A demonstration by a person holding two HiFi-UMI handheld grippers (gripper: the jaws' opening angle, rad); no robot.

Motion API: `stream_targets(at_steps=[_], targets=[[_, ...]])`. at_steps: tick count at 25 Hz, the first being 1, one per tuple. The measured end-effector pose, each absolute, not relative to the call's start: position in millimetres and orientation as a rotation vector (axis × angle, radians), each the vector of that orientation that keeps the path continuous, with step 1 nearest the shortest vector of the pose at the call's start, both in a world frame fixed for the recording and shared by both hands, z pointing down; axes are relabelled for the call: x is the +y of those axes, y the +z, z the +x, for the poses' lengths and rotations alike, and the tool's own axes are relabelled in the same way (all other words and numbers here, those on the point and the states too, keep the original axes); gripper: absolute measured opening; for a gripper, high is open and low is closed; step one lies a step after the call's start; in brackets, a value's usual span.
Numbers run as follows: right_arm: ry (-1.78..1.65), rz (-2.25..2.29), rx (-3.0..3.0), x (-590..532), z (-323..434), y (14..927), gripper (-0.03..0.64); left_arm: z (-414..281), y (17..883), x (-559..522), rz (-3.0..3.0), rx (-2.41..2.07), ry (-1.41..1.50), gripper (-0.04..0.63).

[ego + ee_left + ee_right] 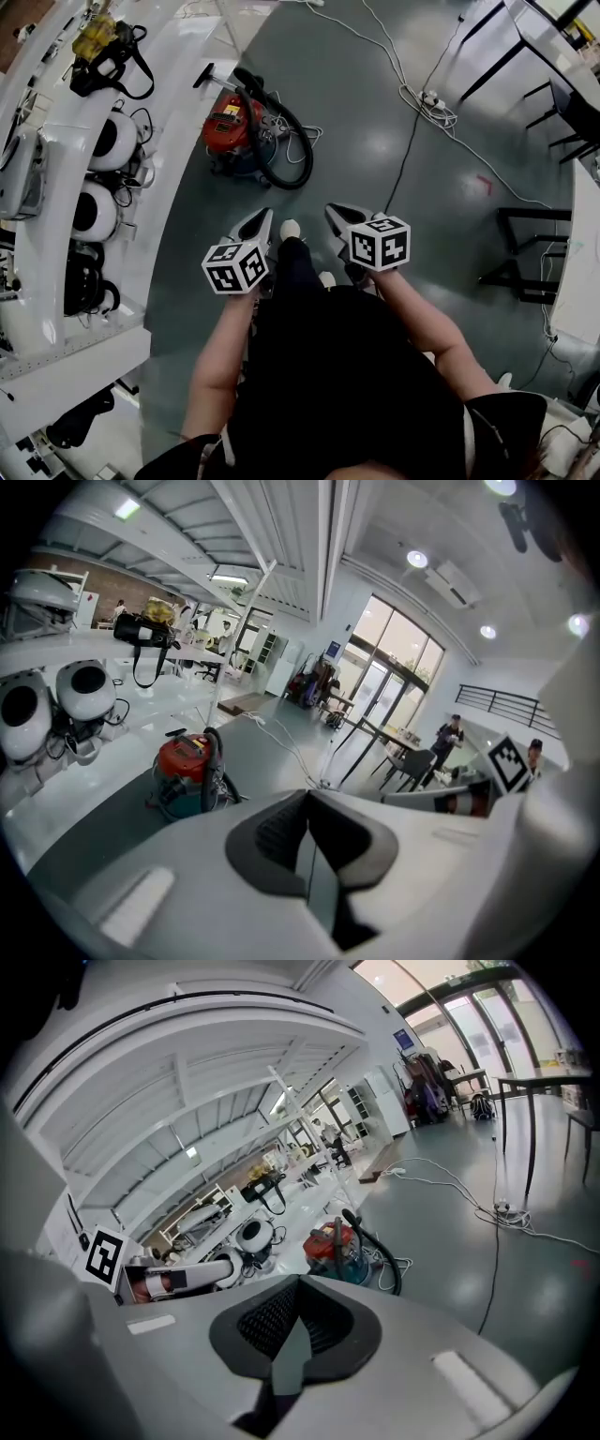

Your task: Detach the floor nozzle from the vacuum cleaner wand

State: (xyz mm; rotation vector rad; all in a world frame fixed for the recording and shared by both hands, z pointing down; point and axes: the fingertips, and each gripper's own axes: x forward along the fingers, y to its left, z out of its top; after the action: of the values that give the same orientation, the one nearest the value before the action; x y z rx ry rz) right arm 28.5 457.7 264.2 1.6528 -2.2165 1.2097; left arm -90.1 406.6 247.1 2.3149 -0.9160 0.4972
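The grey floor [375, 141] is the biggest thing I see. The red vacuum cleaner [232, 131] sits on it, well ahead of both my tongs.

A long white bench [56, 187] runs close along the left of the vacuum cleaner, with round white heads [111, 141] on it. If I swing the wand that way, I think I could knock one off.

The black hose [286, 155] loops round the right side of the vacuum cleaner. A white cord [412, 94] and a thin black cord [405, 159] lie on the floor further right. The feet could catch in any of these on the way over.

The floor nozzle [212, 75] looks to be at the far left of the vacuum cleaner, next to the bench. It is small from here. I cannot pick out the wand or see where the two join. So I may grab the wrong spot and pull on a part that will not let go.

The left gripper [259, 225] and the right gripper [339, 216] are both well short of the vacuum cleaner. Both are closed tight with nothing in them. If they get there like that, they will only bump the nozzle. If just one pulls, I think the whole vacuum cleaner will drag along.
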Motion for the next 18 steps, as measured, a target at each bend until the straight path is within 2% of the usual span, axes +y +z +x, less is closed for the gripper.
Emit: stream_targets(at_steps=[18], targets=[[1.257, 1.605, -2.144, 336, 23, 283, -0.003, -95, 272, 285, 2.262, -0.861, 0.559, 0.011]])
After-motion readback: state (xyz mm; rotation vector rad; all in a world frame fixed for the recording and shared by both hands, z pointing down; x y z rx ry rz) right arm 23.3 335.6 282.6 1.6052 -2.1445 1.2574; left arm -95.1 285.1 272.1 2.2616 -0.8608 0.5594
